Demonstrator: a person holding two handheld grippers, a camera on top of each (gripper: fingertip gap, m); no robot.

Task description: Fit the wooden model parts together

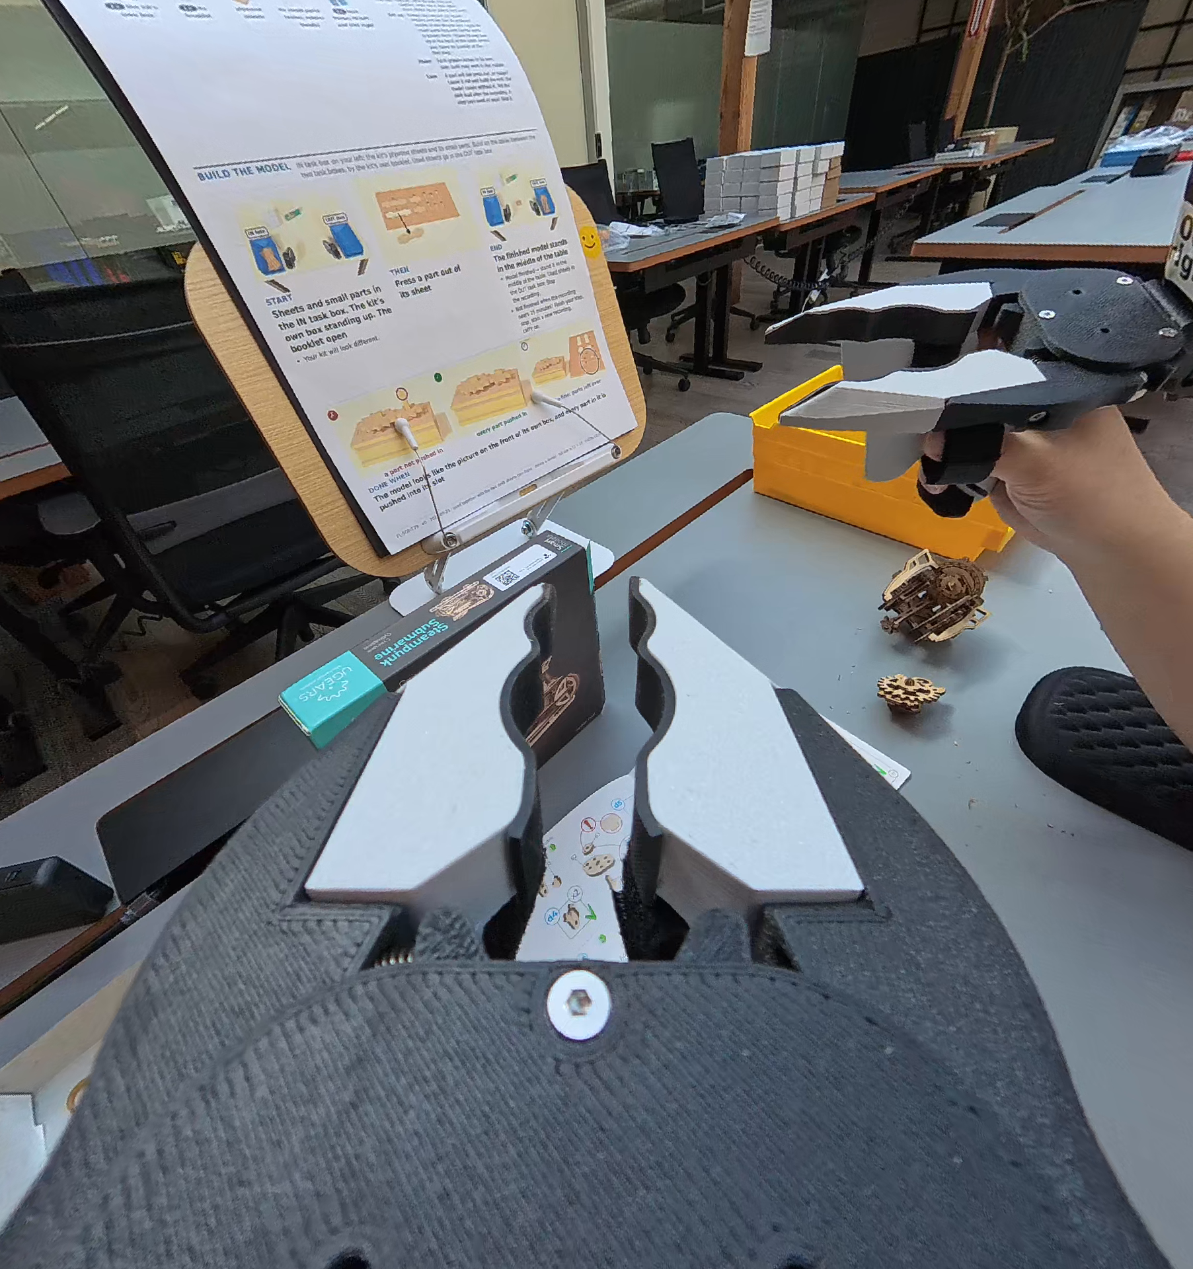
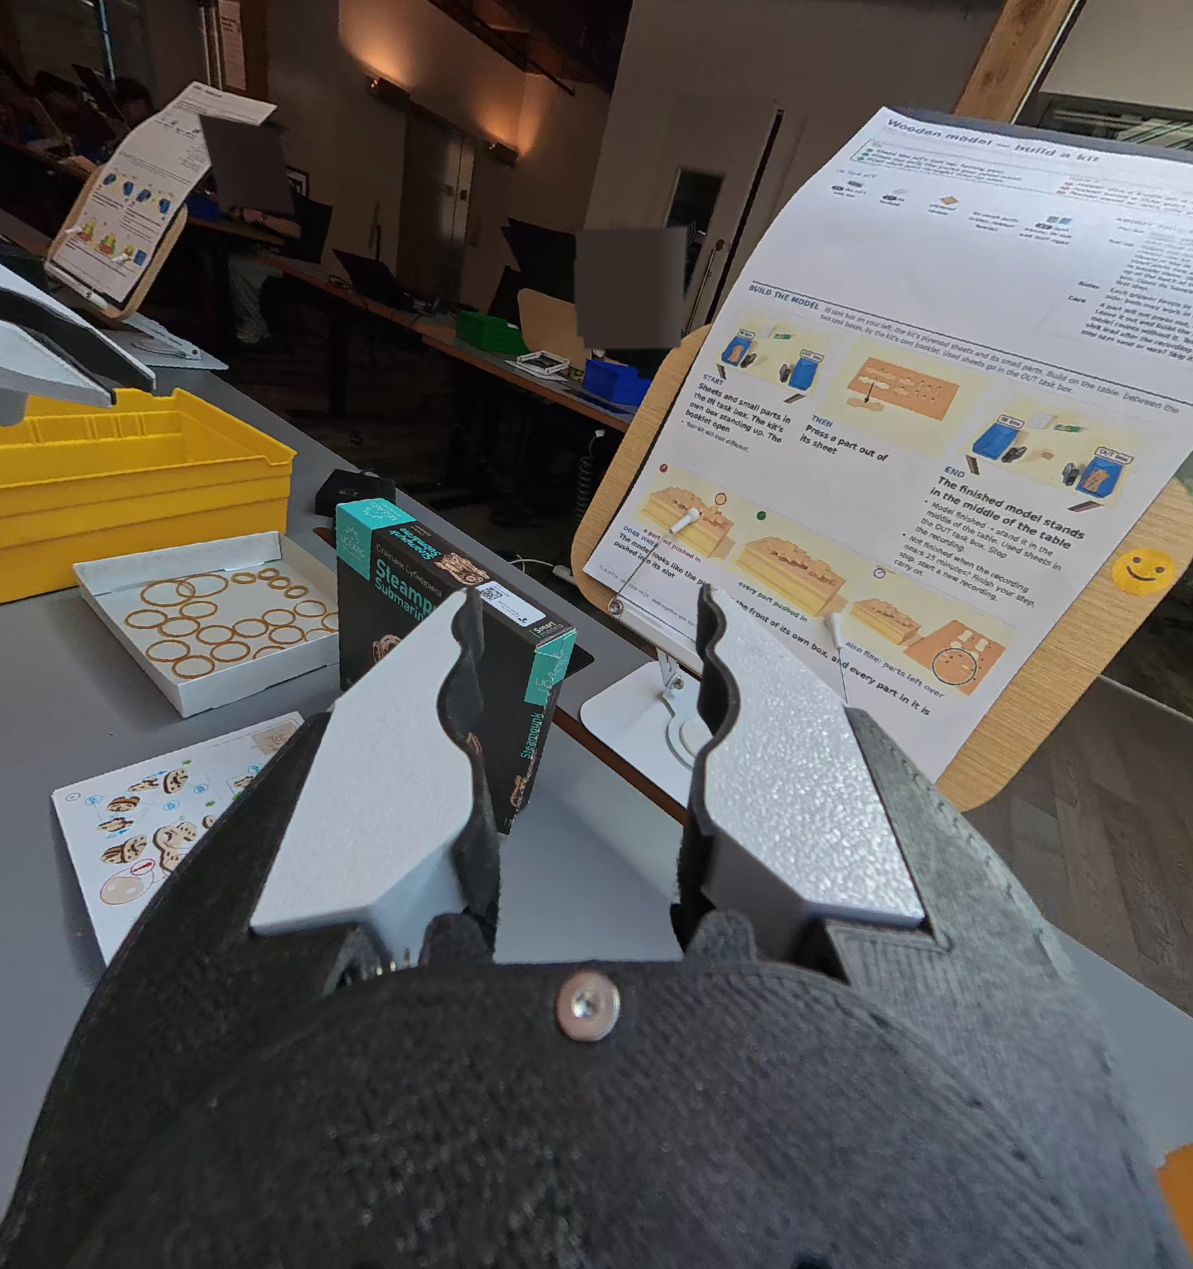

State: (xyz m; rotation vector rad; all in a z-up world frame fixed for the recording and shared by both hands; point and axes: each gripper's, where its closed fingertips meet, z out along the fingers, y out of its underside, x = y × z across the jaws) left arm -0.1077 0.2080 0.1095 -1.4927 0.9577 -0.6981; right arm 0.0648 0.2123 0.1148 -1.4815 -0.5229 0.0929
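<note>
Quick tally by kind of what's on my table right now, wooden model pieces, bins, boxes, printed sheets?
Wooden model pieces: 2, the part-built model and the small gear piece
Yellow bins: 2, yellow bin and yellow bin
Kit box: 1
White tray of rings: 1
Booklet: 1
Instruction sheet on stand: 1
Total: 8

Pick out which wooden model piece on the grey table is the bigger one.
The bulky, partly built wooden assembly lying nearer the yellow plastic bin is bigger. The other, a small flat wooden gear cluster, sits closer to the black mesh pad.
</note>
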